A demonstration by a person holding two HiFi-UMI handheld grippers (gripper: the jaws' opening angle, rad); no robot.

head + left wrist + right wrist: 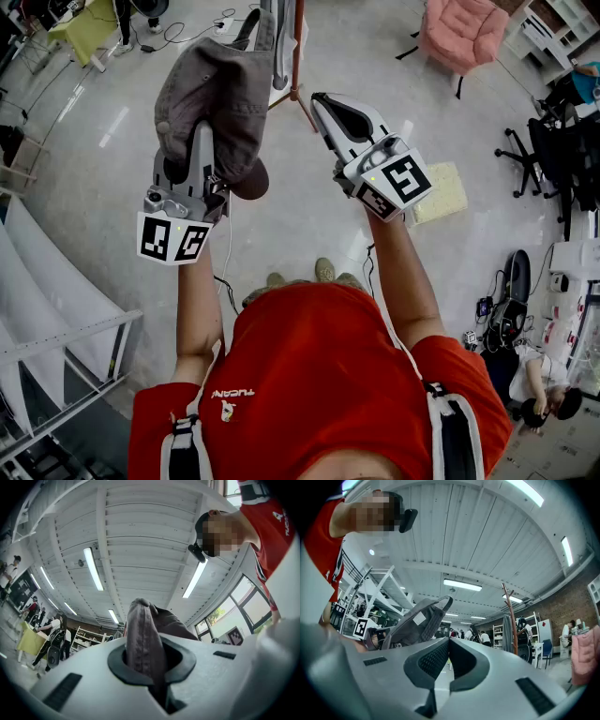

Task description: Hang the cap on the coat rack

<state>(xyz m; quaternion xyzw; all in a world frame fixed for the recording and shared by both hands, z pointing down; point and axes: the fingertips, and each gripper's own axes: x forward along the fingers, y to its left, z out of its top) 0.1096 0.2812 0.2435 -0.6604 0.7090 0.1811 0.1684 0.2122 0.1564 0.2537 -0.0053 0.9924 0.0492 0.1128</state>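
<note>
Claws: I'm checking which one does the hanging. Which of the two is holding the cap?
The left claw: its jaws are clamped on the grey fabric of the cap. The right claw is shut on nothing, beside the cap.

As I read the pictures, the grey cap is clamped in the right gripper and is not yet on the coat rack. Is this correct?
Not the right one: the cap is clamped in the left gripper, as the left gripper view shows; the right gripper is shut on nothing. The cap is indeed not yet on the coat rack.
</note>
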